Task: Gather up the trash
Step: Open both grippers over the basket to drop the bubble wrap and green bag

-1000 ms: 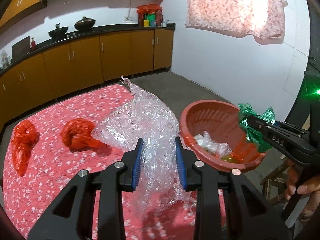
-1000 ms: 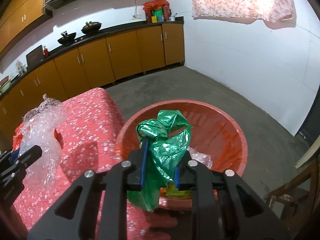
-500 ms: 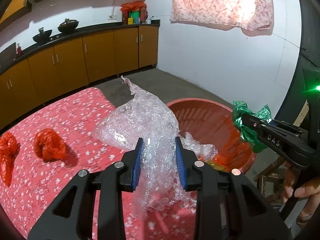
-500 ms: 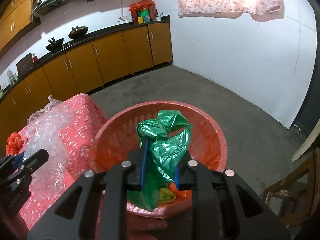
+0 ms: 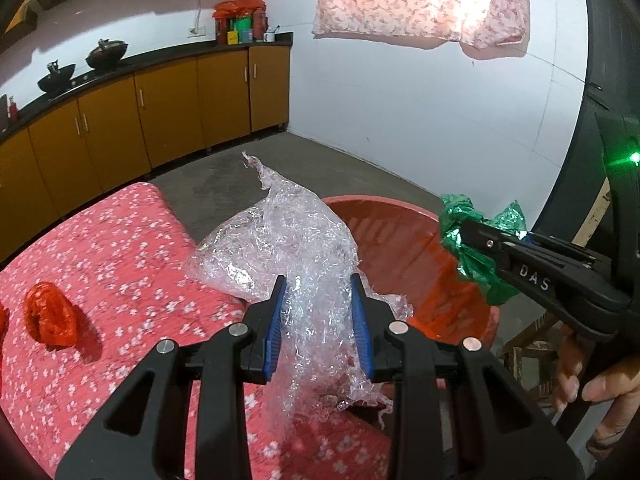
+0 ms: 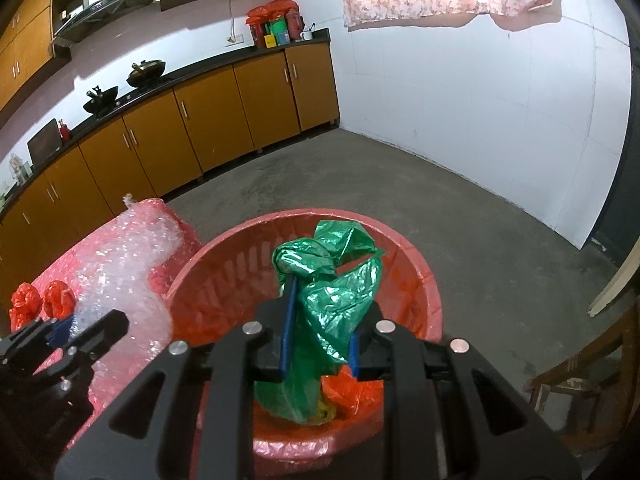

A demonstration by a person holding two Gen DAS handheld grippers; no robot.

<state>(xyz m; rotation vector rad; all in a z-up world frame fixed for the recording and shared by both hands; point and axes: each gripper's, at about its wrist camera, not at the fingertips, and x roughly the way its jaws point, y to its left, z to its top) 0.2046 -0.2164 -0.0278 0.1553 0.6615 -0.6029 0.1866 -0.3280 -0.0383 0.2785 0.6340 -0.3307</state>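
I'm at the drop step: my right claw [image 6: 318, 334] clamps the green bag [image 6: 332, 300] above the red basket [image 6: 430, 292]; my left claw [image 5: 318, 320] pinches bubble wrap [image 5: 288, 240] just beside it. Next, both release.

Black left gripper [image 5: 320, 320] with blue pads, silver screws; right gripper [image 6: 320, 328] alike, marked "DAS".

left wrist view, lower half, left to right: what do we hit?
Red crumpled bag on the floral cloth → clear plastic wrap in the left gripper → red basket → green bag in the right gripper → a hand.
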